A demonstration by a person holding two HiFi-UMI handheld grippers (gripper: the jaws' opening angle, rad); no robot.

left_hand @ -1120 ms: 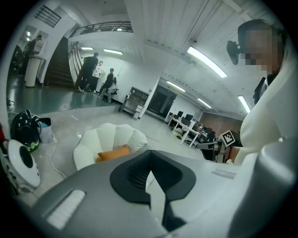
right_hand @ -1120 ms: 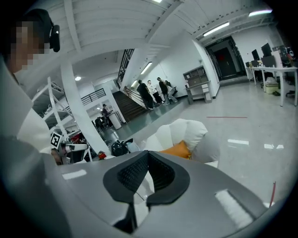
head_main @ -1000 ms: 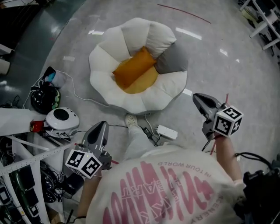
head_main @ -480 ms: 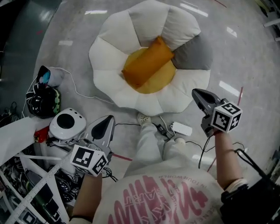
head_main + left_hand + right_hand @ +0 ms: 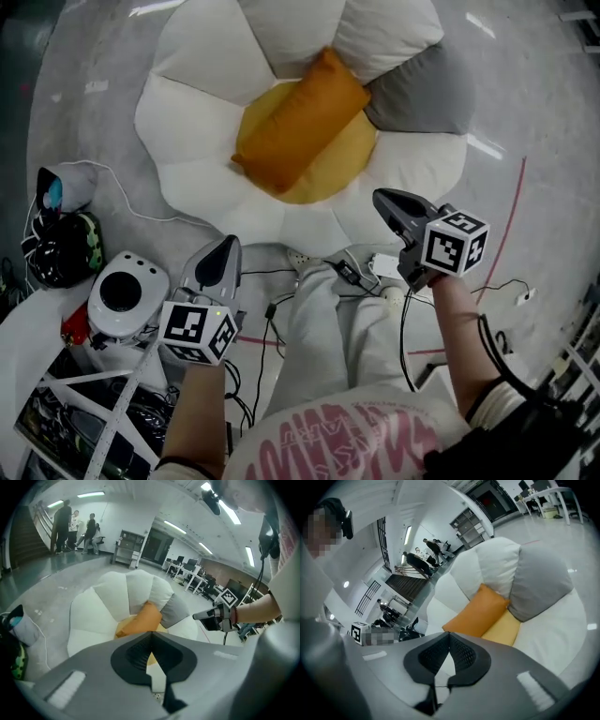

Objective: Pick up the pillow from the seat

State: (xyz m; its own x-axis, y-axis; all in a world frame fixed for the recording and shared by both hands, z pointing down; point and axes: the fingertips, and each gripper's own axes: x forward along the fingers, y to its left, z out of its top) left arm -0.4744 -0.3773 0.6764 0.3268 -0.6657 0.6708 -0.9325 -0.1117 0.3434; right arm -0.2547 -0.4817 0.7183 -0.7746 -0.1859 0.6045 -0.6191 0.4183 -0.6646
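Bright, even indoor light from ceiling strip lamps; glare streaks on glossy floor. Gripper views: strong fisheye bend, dark round edges, close foreground blurred

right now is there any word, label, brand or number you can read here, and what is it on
No text reads clearly.
Shirt: pink lettering, upside down and cut off by the frame edge, too blurred to read.
Left cube on the left gripper: black-and-white square marker patterns only, no words.
Right cube on the right gripper: square marker patterns only, no words.
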